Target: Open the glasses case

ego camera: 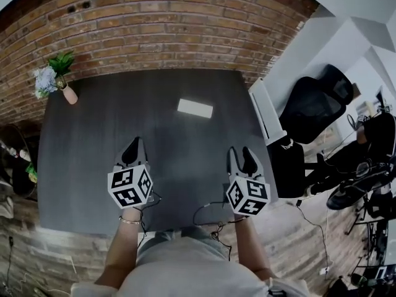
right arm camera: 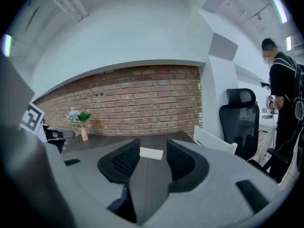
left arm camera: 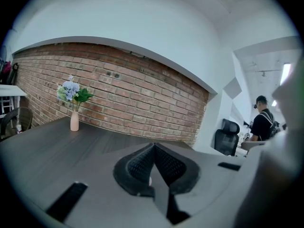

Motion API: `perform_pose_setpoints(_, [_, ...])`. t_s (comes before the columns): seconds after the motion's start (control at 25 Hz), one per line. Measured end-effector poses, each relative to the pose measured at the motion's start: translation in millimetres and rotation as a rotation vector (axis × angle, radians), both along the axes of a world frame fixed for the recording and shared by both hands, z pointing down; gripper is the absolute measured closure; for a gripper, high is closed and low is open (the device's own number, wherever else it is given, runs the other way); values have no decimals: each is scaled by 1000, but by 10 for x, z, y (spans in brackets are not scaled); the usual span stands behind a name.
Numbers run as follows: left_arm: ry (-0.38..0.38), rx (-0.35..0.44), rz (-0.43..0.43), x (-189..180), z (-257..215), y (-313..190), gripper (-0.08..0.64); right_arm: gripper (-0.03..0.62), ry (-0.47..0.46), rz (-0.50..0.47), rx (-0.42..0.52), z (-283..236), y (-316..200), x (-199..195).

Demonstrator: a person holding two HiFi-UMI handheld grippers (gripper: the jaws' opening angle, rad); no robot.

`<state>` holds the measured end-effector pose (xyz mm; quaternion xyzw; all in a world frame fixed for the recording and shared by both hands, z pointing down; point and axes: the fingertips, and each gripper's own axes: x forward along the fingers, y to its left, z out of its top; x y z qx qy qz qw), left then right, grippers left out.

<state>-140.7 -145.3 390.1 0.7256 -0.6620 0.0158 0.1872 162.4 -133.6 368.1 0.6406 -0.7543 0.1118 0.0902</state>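
well ahead of right hand-held gripper (ego camera: 241,154), white glasses case (ego camera: 195,108) on table (ego camera: 86,147)

Both held low, side by side, pointing forward: left tongs (ego camera: 131,147) with jaws pressed together, right tongs (ego camera: 241,154) with jaws apart. Bare left forearm (ego camera: 122,247) and right forearm (ego camera: 252,250) reach straight ahead from the body.

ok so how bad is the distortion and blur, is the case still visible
Head view: strong fisheye bows the brick wall, but the white glasses case reads clearly on the dark table. Right gripper view: the glasses case is small yet clear. Left gripper view: dark vignetted corners; whether it shows there cannot be told.
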Motion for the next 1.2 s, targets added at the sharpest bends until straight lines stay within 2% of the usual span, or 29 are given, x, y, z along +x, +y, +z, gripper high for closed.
perform_pose_setpoints(0.48, [-23, -34, 14, 244, 192, -358, 558, 414, -27, -48, -26, 116, -402, 108])
perform_pose_setpoints(0.8, [-39, -97, 31, 446, 670, -709, 558, 414, -31, -79, -70, 628, -905, 226])
perform_pose_setpoints(1.2, [-62, -191, 80, 636, 1453, -1177, 558, 414, -38, -165, -129, 1475, -1600, 59])
